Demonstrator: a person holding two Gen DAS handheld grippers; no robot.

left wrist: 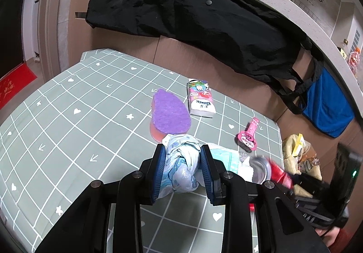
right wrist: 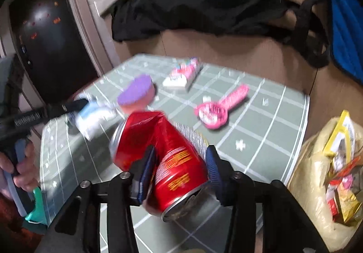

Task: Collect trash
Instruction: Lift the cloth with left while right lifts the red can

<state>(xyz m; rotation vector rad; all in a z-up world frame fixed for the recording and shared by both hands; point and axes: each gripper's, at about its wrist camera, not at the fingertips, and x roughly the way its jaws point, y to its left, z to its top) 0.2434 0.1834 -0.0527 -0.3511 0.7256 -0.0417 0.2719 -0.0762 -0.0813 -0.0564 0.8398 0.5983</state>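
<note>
Two grippers, one per hand. On the worktop, covered by a green grid cloth, lie one purple sponge, one tissue pack and one pink tag, all apart from one another. One trash bag stands just off the worktop's right edge, open and holding several wrappers.

Left gripper: jaws partly apart and clamped on one crumpled pale-blue wad, both blue pads pressing its sides; the wad is held just above the cloth, near the sponge.

Right gripper: jaws wide apart, with one dented red can between them. The can lies tilted, its open end toward the camera, and the pads sit against its flanks. In the left view the can shows to the right of the wad, near the worktop's right edge.

A hand holds the left gripper's handle at the left margin of the right view.

The right view is motion-blurred, so the can's print and the bag's contents cannot be read. A white and pale-green item behind the left gripper is mostly hidden. A black cloth and a blue bag hang on the wall behind; the blue bag is cut off in the right view.
</note>
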